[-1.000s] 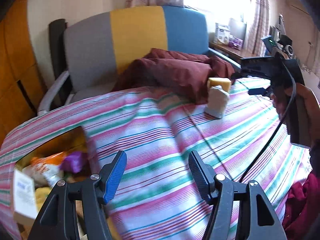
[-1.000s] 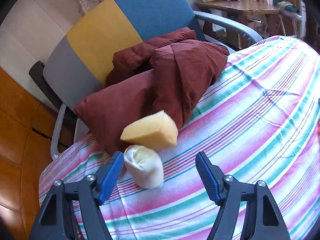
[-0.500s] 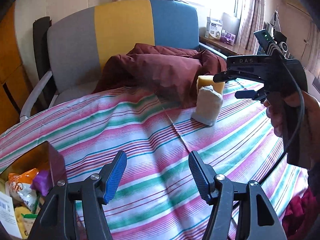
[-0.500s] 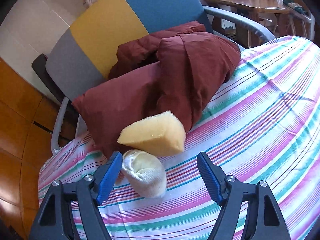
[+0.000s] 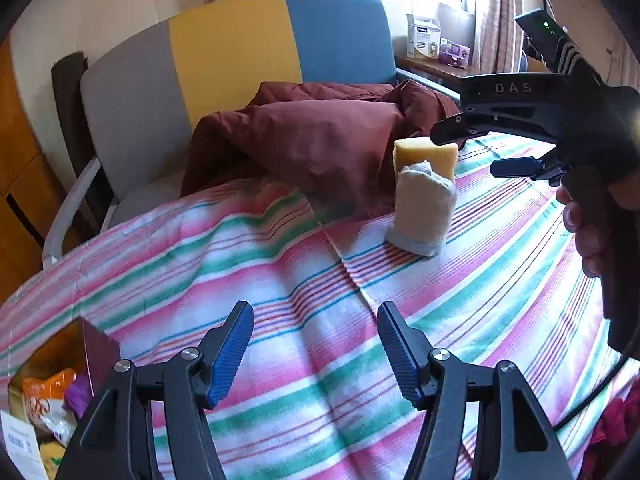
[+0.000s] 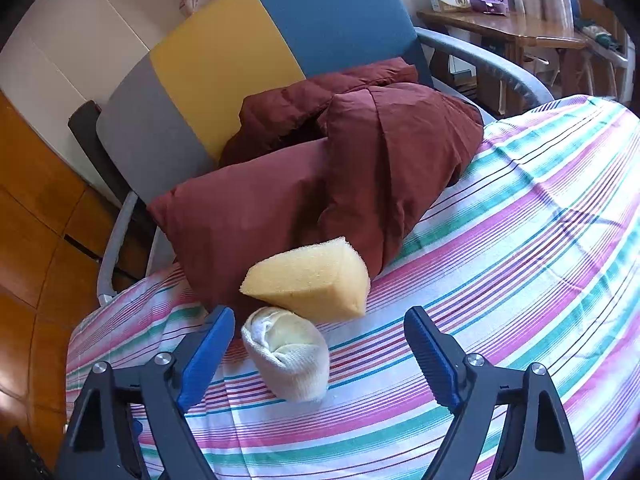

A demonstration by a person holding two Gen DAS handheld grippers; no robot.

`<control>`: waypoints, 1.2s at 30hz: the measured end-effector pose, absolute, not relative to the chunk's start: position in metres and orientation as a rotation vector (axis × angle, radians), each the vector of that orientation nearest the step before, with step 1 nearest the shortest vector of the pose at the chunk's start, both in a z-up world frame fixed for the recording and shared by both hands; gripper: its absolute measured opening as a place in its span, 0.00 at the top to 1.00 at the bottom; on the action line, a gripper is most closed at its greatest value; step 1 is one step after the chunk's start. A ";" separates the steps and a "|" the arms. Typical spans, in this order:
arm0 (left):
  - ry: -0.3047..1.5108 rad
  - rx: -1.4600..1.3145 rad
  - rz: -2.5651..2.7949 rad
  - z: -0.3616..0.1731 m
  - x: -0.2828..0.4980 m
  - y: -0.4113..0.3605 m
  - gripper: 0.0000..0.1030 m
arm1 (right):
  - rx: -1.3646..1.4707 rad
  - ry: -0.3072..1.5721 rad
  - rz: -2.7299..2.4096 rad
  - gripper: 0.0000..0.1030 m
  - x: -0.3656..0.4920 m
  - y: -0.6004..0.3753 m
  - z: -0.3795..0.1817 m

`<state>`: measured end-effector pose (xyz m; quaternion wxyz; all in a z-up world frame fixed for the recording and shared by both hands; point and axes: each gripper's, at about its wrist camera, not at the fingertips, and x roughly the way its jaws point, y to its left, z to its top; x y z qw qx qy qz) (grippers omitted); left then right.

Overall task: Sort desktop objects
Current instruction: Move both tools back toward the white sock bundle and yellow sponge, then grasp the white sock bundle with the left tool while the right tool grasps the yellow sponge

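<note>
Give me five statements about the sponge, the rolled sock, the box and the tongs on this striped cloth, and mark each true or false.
1. The yellow sponge lies against the dark red jacket. True.
2. The rolled sock is inside the box. False: it lies on the striped cloth, beside the sponge.
3. The left tongs hold the sock. False: they are empty.
4. The right tongs are clamped on the sponge. False: they are opening, touching nothing.
5. The box holds snack packets. True.
</note>
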<state>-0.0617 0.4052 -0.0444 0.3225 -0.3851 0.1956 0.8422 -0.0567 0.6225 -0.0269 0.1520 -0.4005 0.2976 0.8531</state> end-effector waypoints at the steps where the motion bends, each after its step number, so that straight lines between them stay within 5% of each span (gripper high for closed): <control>1: 0.515 -1.006 2.205 -0.045 -0.063 0.409 0.37 | -1.147 0.857 2.455 0.15 -0.057 0.623 -0.027; 36: 0.592 -0.781 1.952 -0.061 -0.060 0.507 0.27 | -1.121 0.956 2.434 0.11 -0.055 0.636 -0.031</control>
